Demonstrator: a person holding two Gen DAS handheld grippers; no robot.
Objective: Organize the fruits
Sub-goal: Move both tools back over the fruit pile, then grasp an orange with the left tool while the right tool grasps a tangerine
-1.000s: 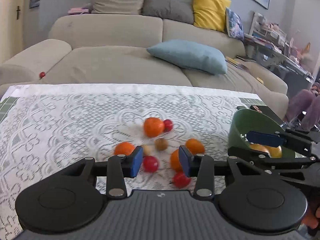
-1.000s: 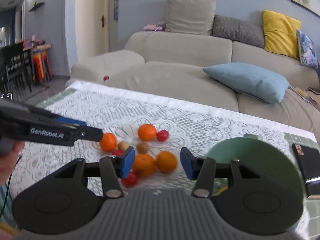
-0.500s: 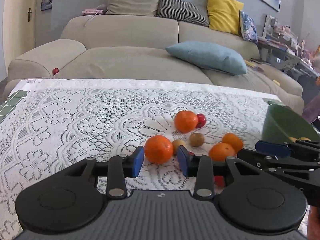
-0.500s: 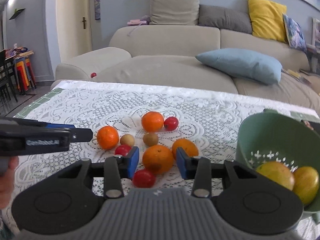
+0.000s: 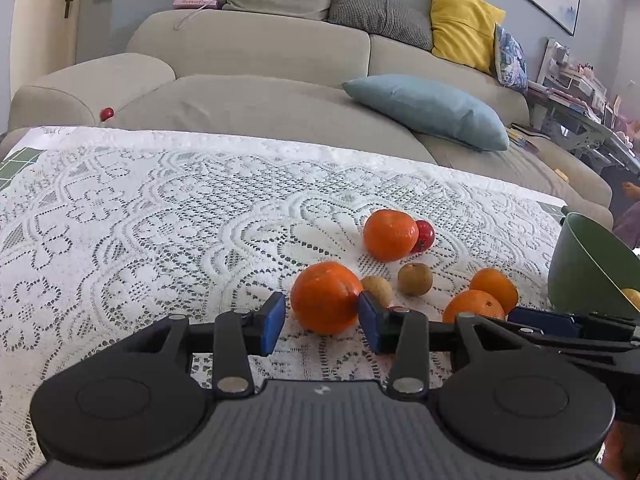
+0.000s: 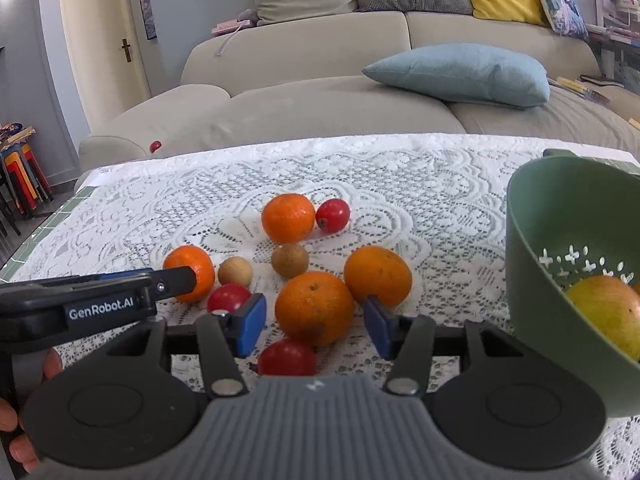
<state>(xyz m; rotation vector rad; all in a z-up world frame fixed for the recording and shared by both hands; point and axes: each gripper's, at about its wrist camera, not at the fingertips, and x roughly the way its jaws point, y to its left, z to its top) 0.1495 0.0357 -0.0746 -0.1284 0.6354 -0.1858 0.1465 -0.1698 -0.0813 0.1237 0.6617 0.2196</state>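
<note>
We are bracketing an orange with each gripper, left gripper (image 5: 322, 322) around the left orange (image 5: 326, 298) and right gripper (image 6: 314, 324) around the front orange (image 6: 315, 307), fingers still apart, so we are centring each fruit before squeezing gently.

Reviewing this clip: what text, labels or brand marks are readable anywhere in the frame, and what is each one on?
"GenRobot.AI": white lettering on the side of the left tongs, seen from the right wrist view.
Pink box on the sofa back: has writing, too blurred to read.
A small white logo mark on the grey body behind the right tongs: no letters.
Nothing else is legible.
</note>
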